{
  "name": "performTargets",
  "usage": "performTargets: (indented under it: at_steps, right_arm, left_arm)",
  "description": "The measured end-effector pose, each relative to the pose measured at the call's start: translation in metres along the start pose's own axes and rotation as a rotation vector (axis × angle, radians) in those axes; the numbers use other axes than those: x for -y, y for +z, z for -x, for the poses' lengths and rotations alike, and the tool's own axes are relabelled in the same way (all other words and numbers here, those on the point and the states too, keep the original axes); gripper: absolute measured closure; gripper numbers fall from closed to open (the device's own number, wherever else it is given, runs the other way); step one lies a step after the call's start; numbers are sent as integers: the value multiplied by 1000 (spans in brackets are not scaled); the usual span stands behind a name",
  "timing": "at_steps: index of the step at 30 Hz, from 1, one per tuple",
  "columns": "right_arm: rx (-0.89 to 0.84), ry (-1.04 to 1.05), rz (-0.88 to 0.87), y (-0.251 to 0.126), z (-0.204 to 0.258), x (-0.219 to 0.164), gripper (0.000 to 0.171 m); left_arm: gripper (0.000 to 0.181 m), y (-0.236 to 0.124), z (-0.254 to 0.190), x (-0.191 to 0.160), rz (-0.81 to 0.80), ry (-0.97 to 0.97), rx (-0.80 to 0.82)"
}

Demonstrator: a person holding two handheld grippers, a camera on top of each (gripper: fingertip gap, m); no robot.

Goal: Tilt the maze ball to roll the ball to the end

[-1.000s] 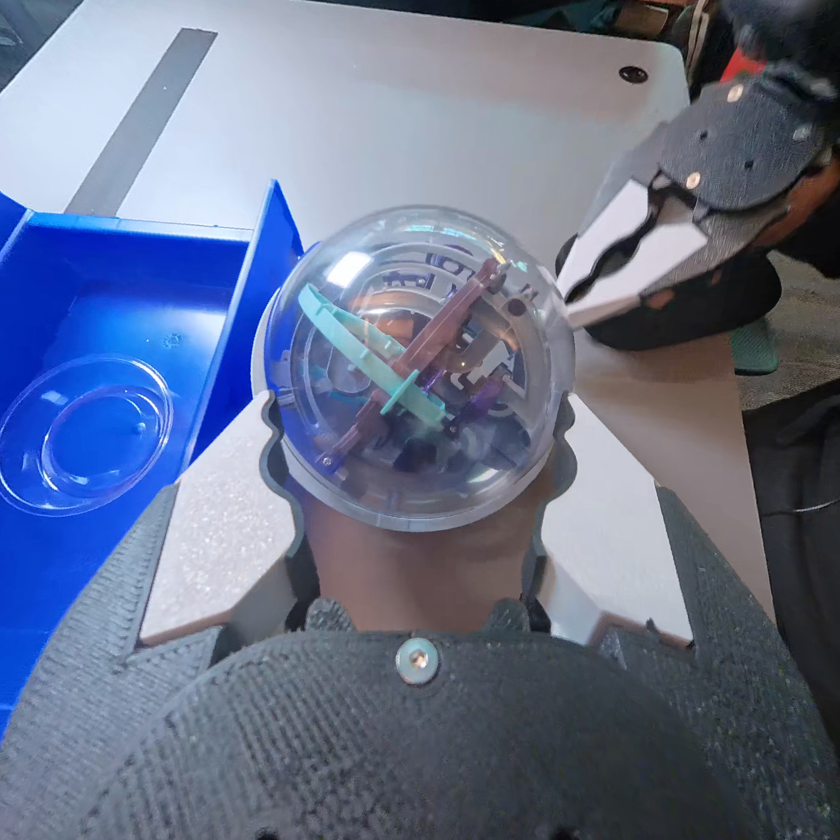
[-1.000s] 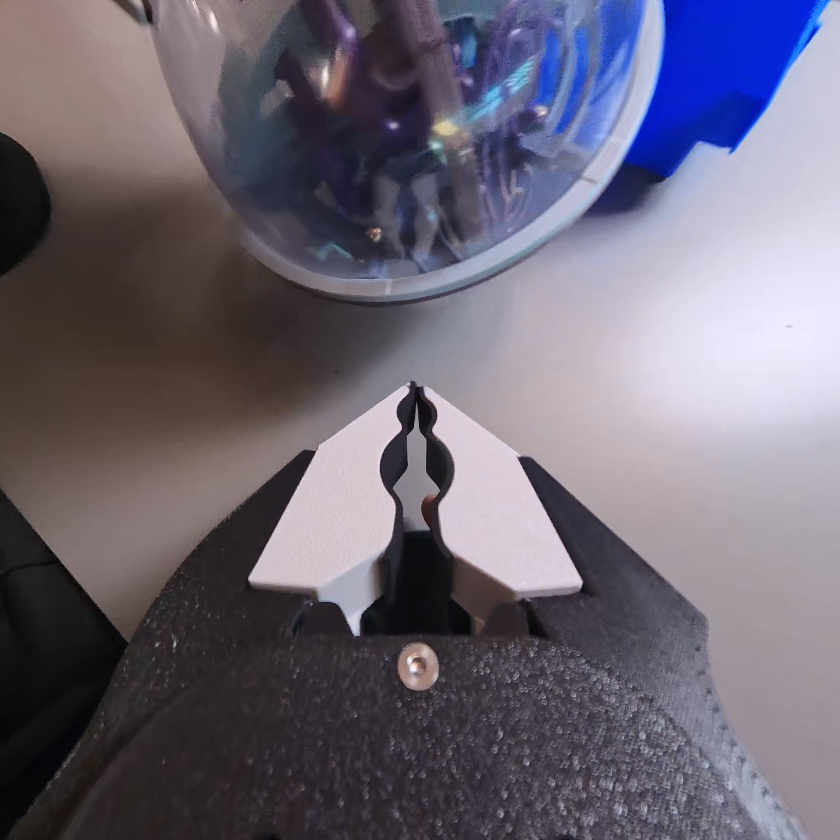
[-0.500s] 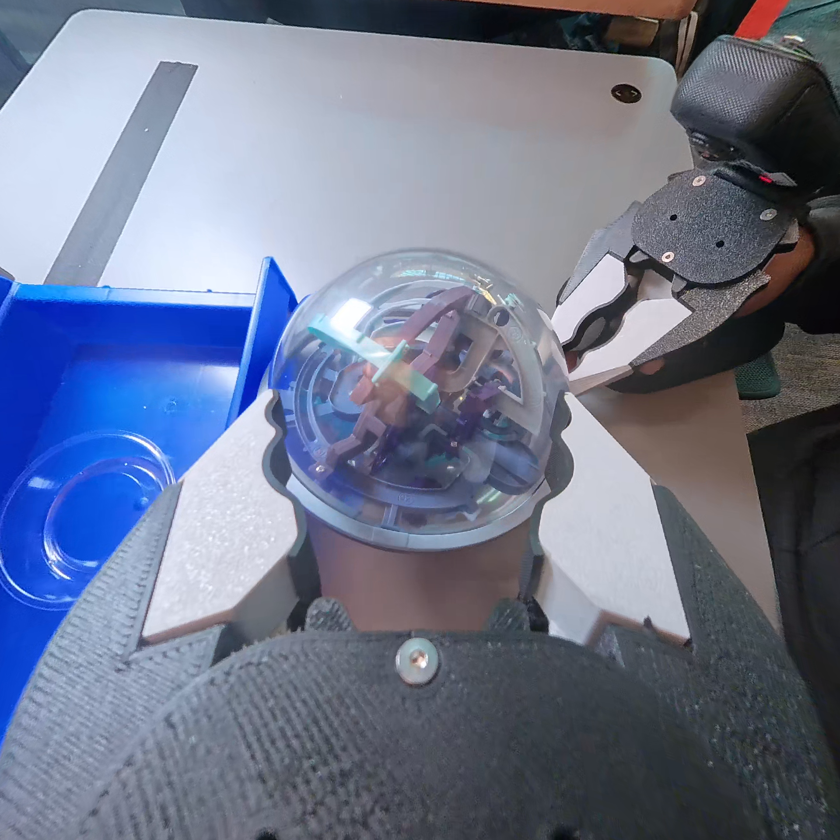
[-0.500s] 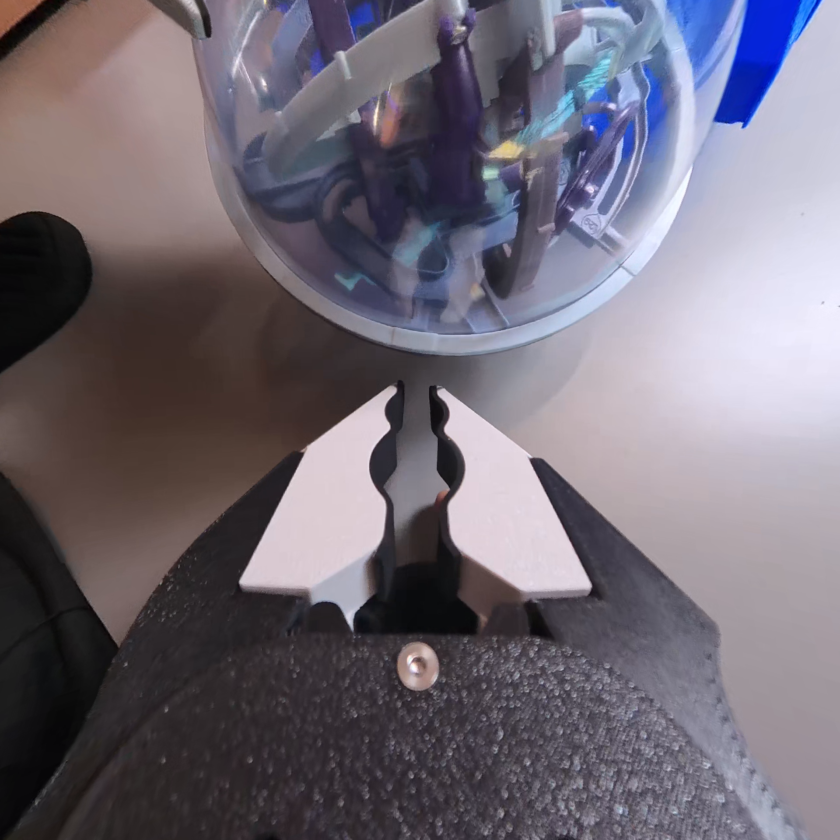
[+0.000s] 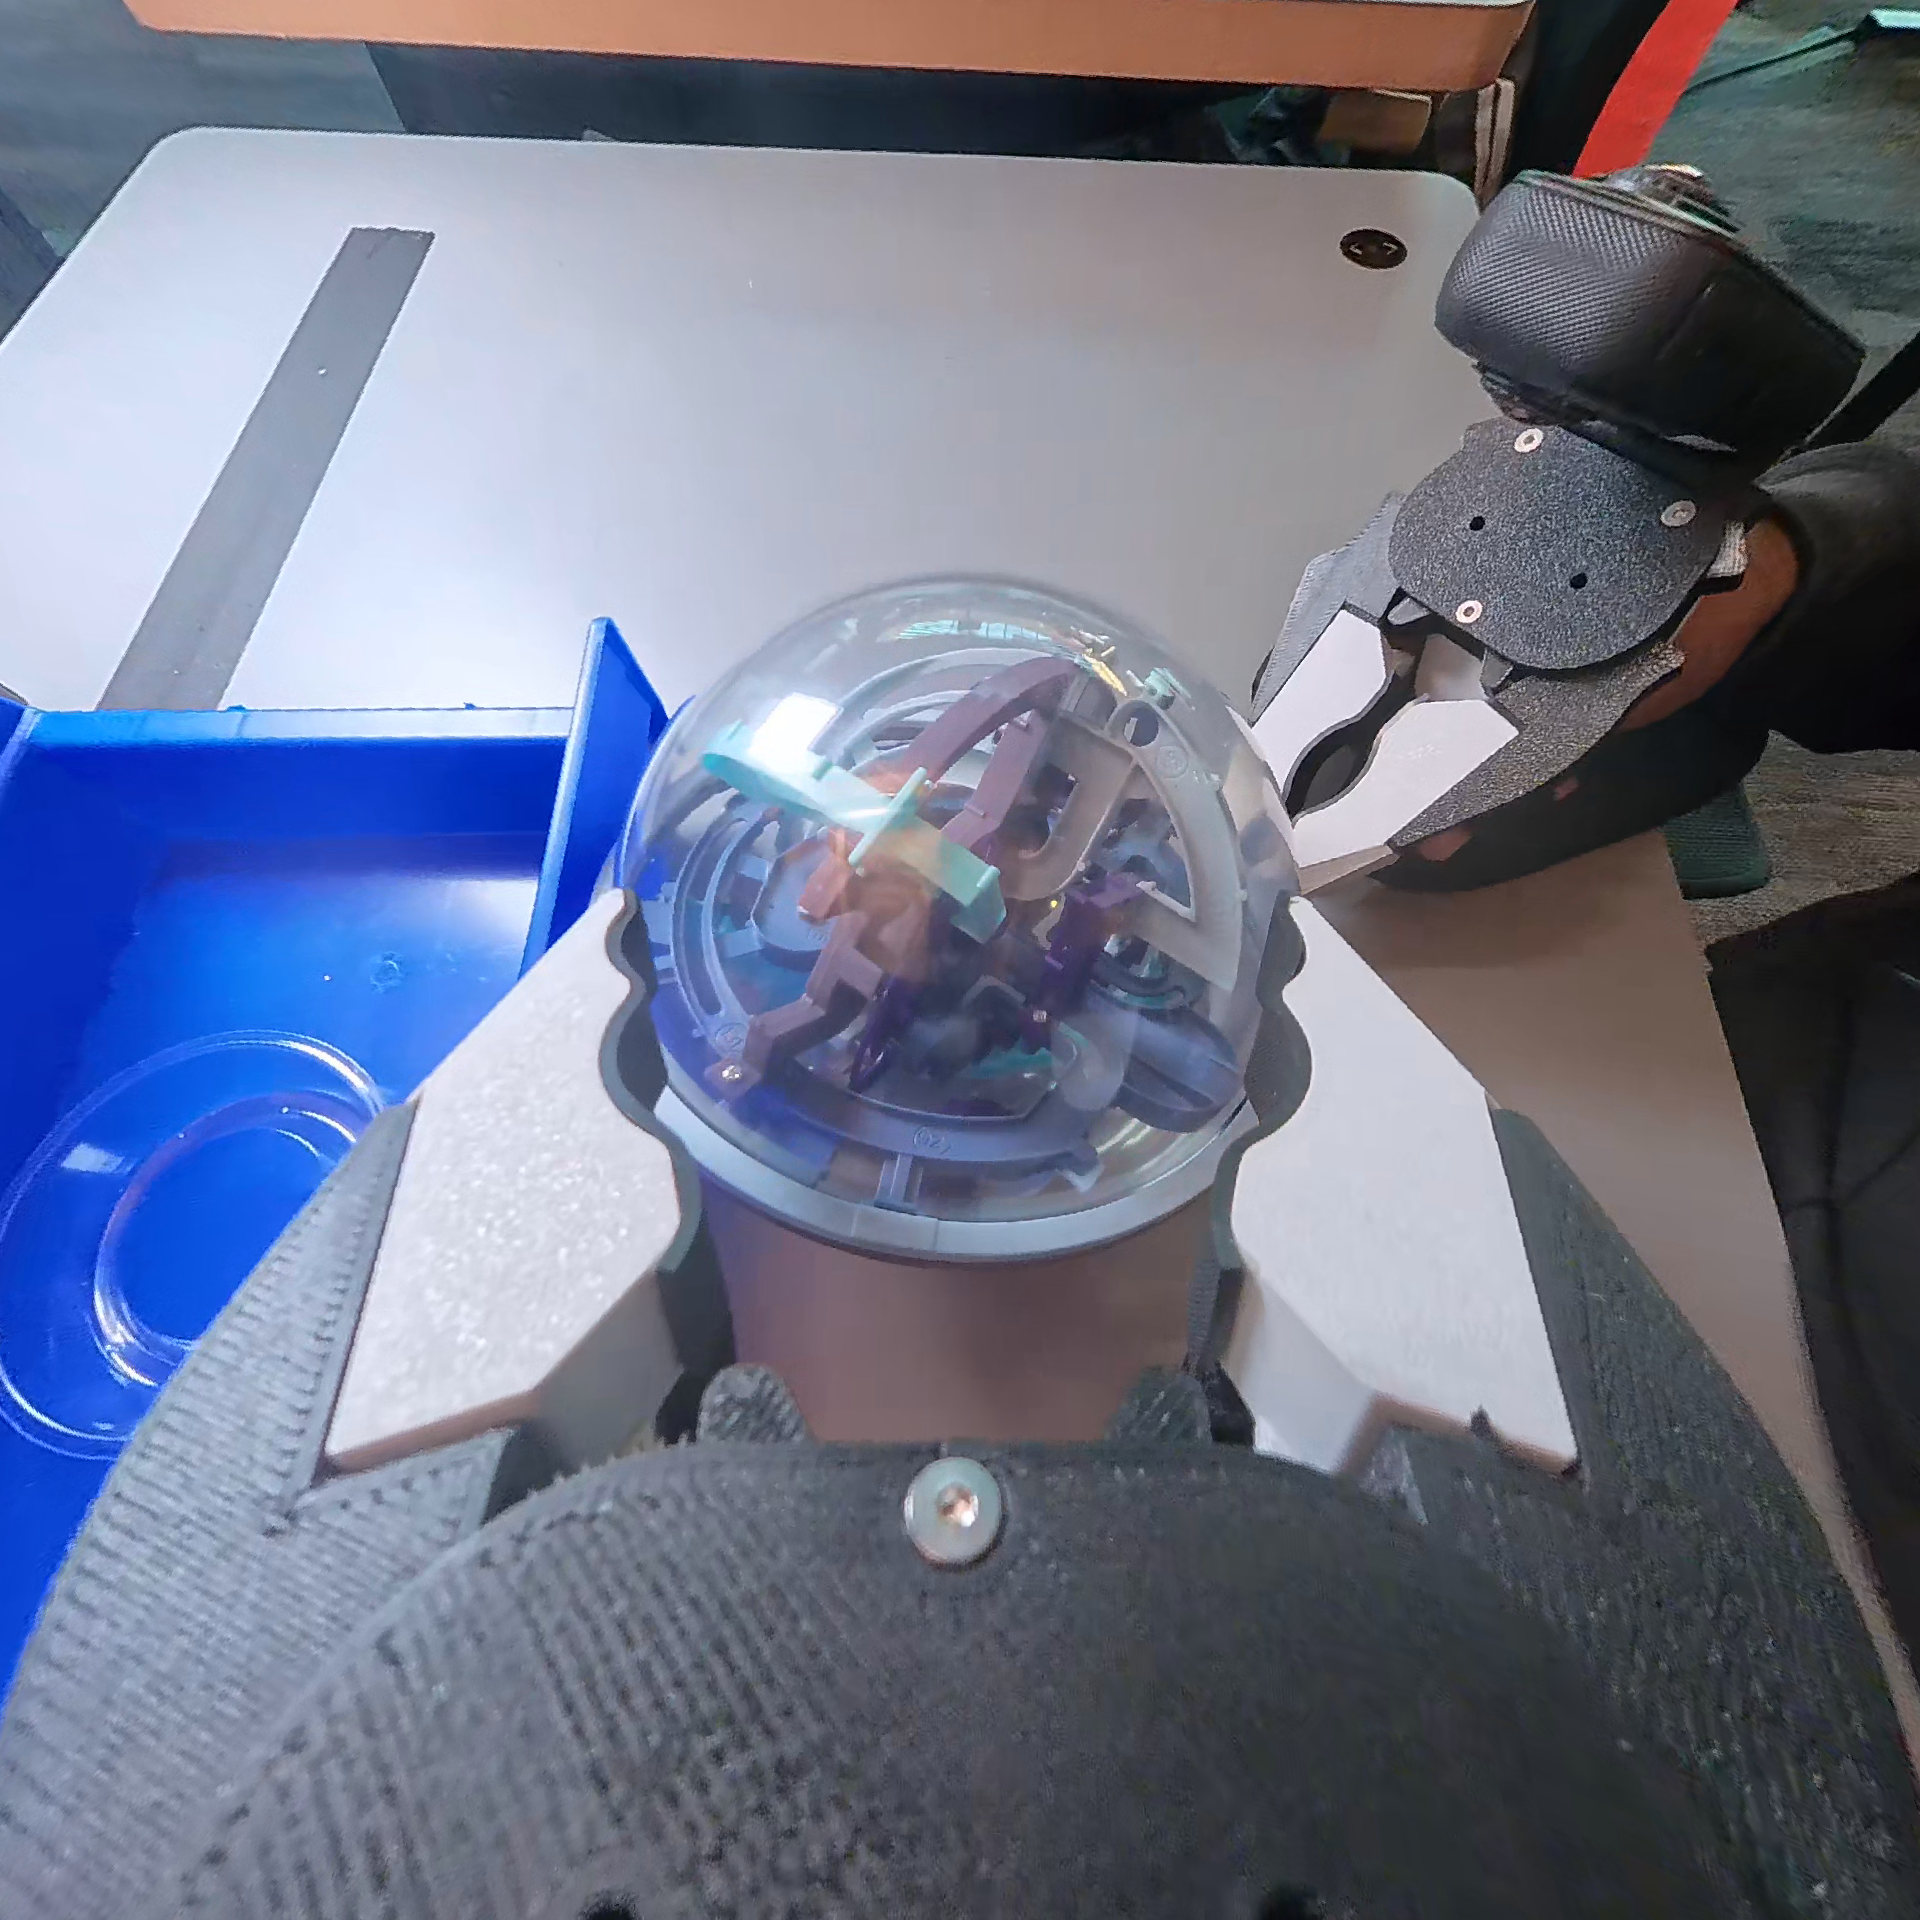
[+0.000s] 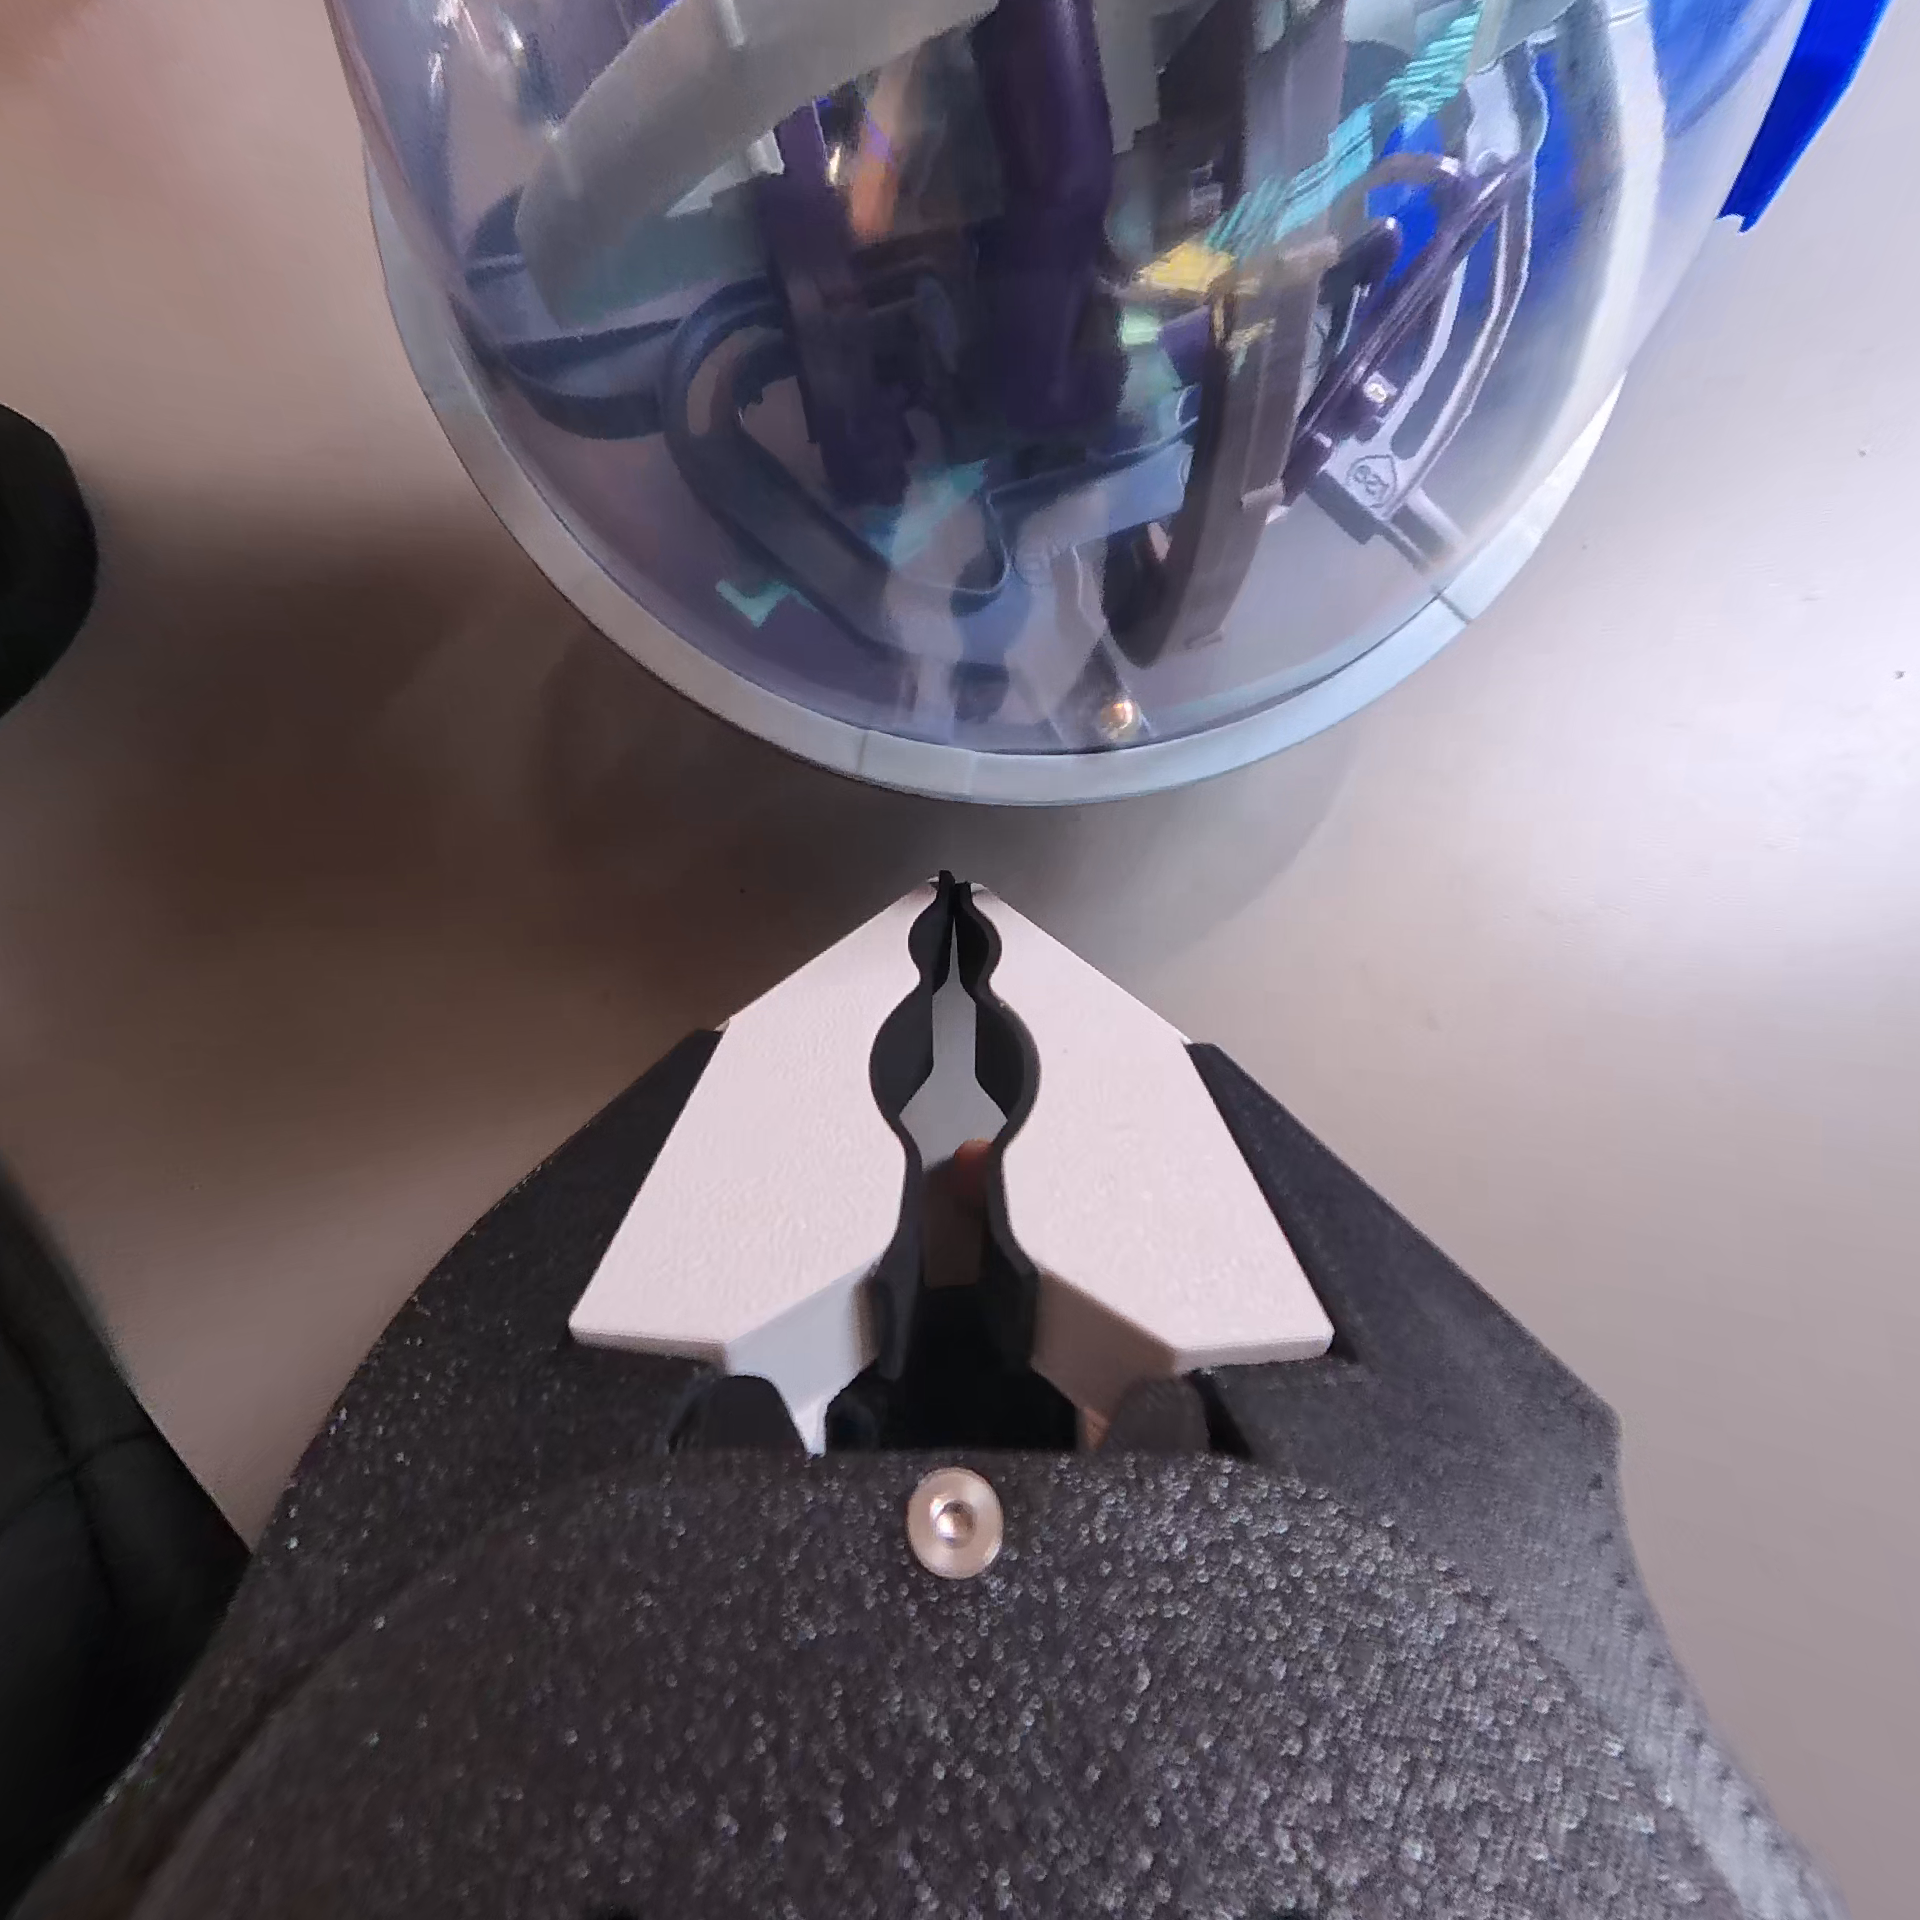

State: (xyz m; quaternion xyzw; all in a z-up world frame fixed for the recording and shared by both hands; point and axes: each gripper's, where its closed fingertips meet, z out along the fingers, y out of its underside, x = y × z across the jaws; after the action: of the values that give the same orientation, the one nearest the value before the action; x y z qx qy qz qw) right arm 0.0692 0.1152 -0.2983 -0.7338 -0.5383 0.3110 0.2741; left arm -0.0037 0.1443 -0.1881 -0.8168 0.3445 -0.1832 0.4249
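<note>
The maze ball (image 5: pixel 935 831) is a clear sphere with a grey equator ring and purple, brown and teal tracks inside. My left gripper (image 5: pixel 956 935) is shut on it, one grey finger on each side, and holds it tilted above the table. My right gripper (image 6: pixel 948 883) is shut and empty, with its tips just short of the ball's ring (image 6: pixel 1039 774). It also shows in the left wrist view (image 5: pixel 1294 821), to the right of the ball. A small shiny ball (image 6: pixel 1120 712) sits inside near the ring.
A blue bin (image 5: pixel 312 790) stands to the left of the ball, with a clear plastic dish (image 5: pixel 177 1195) lying in it. The grey table (image 5: pixel 831 416) has a black strip (image 5: pixel 270 468) at the left. Its right edge runs close by the right gripper.
The maze ball has tipped, so its tracks have turned, and it looms larger in the right wrist view. My right gripper opened a crack half a second ago and has shut again.
</note>
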Motion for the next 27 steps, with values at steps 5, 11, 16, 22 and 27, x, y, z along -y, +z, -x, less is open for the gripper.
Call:
performTargets:
  at_steps: [5,11,16,22,27]
  right_arm:
    - [2,-3,-1,0,0,0,171]
    - [13,-1,-3,0,1,1,171]
    - [15,2,-5,0,1,1,171]
    - [0,-16,-5,0,1,1,171]
    - [-30,-41,-9,0,0,1,171]
  left_arm:
    - [65,1,-1,2,-11,19,-6]
    - [65,2,-2,3,-23,32,-10]
    - [65,1,-3,2,-24,36,-16]
    - [66,-1,-6,1,-39,57,-26]
    - [67,-2,-16,-2,-52,118,-48]
